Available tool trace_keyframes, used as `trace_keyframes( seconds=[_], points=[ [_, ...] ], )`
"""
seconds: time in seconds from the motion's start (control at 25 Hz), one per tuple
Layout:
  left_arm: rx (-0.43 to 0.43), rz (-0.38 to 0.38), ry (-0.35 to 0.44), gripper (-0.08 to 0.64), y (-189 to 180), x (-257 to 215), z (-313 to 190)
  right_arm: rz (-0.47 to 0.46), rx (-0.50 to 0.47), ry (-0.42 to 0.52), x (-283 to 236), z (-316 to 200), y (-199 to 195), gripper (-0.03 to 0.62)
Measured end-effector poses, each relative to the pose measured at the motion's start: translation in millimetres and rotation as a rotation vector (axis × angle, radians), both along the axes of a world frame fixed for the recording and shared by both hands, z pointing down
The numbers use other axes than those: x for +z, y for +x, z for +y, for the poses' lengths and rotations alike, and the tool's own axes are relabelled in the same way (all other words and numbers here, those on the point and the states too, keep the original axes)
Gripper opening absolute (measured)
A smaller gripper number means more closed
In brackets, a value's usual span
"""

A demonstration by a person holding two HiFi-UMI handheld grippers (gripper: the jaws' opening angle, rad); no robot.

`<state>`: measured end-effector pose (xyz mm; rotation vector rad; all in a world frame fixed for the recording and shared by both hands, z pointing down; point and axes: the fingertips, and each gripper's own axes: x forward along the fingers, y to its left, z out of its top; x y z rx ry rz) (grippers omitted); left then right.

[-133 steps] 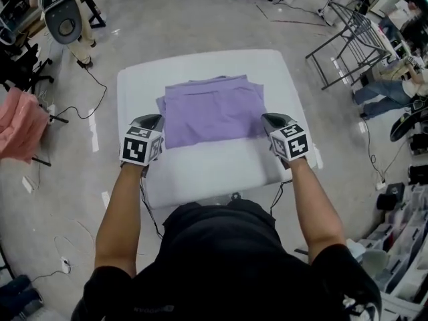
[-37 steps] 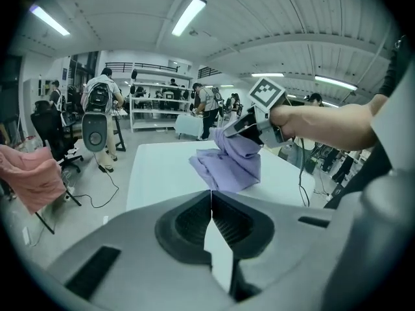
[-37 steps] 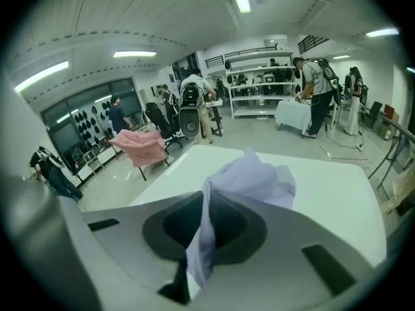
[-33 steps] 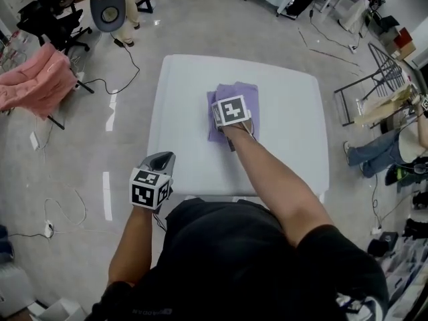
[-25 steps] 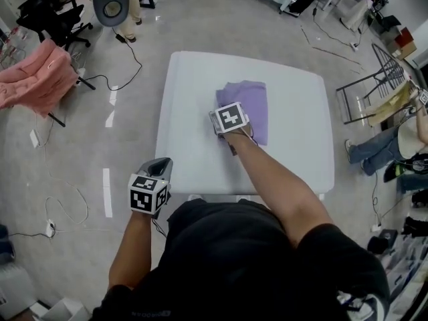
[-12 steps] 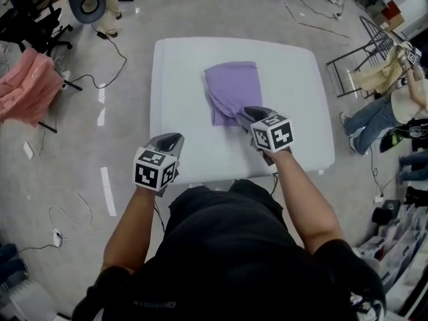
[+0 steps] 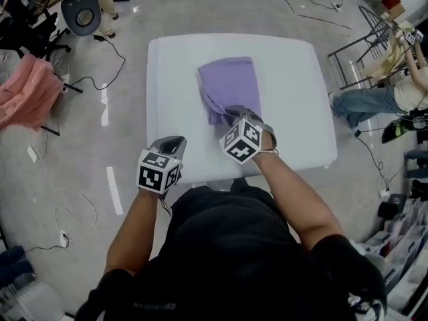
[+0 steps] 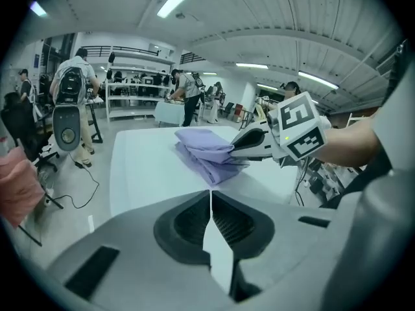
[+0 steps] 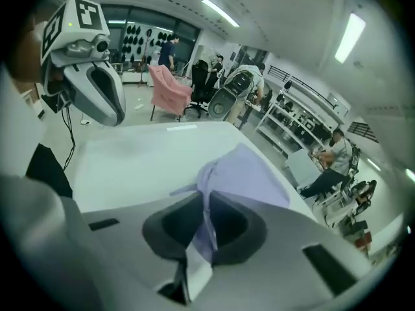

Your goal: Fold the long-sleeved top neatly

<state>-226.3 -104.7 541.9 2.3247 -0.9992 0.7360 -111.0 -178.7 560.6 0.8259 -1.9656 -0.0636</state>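
**Asker:** Purple top [image 7: 227, 85], where is it?

**Describer:** Folded small, mid white table [image 7: 297, 99]. At the table's near edge, the left gripper [image 7: 171, 142] hangs closed and empty. The right gripper [image 7: 235, 114] has just been closing and now pinches the cloth's near corner.

**Asker:** Any risk?

**Describer:** Probably. Tugging that single corner could drag the layers apart and undo the fold.

No readable text, labels, numbers or signs anywhere.

Plain lilac top [image 7: 229, 84], white table [image 7: 297, 105], pink cloth [image 7: 23, 95], black shirt [image 7: 227, 246]; left gripper [image 7: 172, 140] and right gripper [image 7: 235, 112] grey, marker cubes [image 7: 159, 173] carry black-and-white squares.
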Motion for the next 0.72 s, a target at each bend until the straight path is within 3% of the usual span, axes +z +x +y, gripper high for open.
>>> trace_keyframes(
  seconds=[0.12,0.24,0.4,0.44,0.56,0.72],
  points=[
    [-0.047,-0.007,-0.021,0.008,-15,8,8,0.024,-0.046,-0.025,-3,10,-27,0.037],
    [-0.083,-0.011,-0.046,0.008,-26,16,18,0.129,-0.089,-0.052,22,17,-44,0.043],
    [-0.099,-0.009,-0.070,0.008,-36,24,22,0.192,-0.161,-0.136,73,29,-60,0.133],
    [-0.098,-0.008,-0.071,0.008,-36,23,21,0.176,-0.182,-0.149,78,34,-63,0.172],
    [-0.075,-0.006,-0.052,0.008,-28,21,15,0.037,-0.188,-0.148,59,44,-64,0.167],
    [-0.036,-0.007,-0.026,0.008,-4,22,-9,-0.211,-0.048,-0.148,15,36,-37,0.127]
  ],
)
